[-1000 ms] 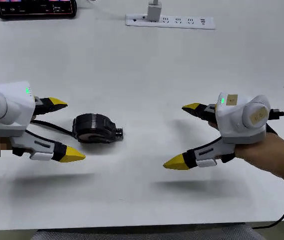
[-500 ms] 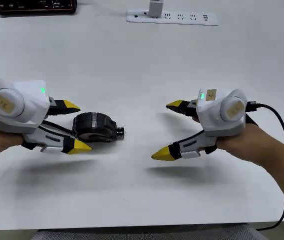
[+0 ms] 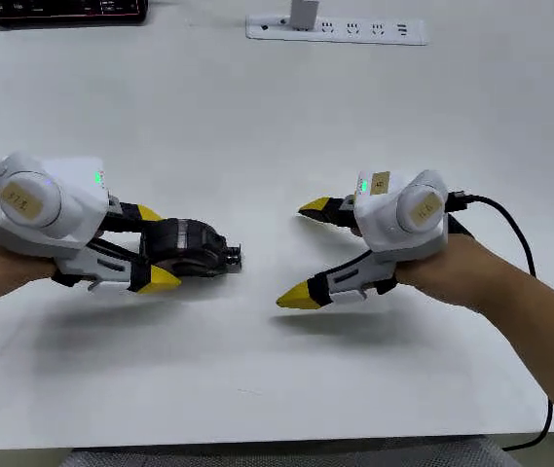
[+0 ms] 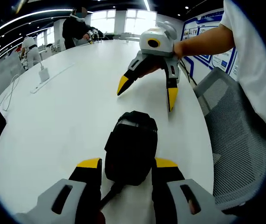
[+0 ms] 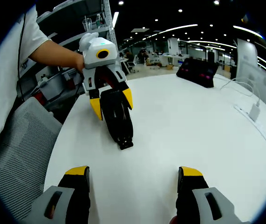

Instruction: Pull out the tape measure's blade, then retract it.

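Tape measure is lying on its side on the white table, left of centre, with its blade fully wound in and the hook end pointing toward my right side. What is changing is the left gripper: a second ago it was hanging back with its jaws spread wide, and now I am bringing it forward so the jaws are bracketing the black case, one on each flank. In the left gripper view the tape measure is sitting right between the yellow tips, which are hugging it closely, though I cannot tell whether they are pinching it firmly yet or only resting alongside. The right gripper is also drifting in from the right; it is hovering above the table with its jaws released and spread wide, near the hook but apart from it. In the right gripper view the hook end is facing me between the jaws. I am reading this as the case being secured, so the pull is not yet starting; next I am needing the right tips on that hook.
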`<state>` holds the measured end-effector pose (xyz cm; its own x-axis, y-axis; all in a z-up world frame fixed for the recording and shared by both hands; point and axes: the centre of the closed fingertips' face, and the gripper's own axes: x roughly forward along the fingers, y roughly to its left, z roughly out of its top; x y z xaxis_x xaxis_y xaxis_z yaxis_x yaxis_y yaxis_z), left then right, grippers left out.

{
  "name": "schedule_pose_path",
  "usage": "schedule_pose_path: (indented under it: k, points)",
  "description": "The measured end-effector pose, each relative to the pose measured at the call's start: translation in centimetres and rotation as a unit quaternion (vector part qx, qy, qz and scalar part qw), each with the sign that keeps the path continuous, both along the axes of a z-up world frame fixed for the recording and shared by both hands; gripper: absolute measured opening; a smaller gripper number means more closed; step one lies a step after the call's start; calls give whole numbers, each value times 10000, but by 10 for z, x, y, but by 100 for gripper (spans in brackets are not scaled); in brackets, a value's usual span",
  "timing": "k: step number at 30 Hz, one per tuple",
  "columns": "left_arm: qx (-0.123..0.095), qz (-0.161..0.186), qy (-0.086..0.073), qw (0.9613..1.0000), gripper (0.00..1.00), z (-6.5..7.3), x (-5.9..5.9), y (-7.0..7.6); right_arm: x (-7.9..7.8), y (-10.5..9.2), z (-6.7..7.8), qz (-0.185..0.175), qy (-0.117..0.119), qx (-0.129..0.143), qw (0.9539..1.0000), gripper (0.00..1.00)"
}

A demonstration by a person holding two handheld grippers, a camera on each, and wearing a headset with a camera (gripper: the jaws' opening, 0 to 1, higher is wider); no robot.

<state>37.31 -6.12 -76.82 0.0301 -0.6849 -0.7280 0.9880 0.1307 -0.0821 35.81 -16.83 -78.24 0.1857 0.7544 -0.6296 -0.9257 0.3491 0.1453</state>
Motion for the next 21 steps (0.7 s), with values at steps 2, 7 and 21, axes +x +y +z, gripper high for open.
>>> schedule_pose_path:
  k: [2,7,21]
  points:
    - [3,-16,5,10000,37,-1,0,0,1,2,-2,18,14,6,10000,75]
    - [39,-83,-34,10000,33,-2,-2,-2,2,9,-2,93,-8,42,9999,72]
    - [191,-169,-154,9996,30,-3,0,-1,2,24,-3,302,-91,77,9995,62]
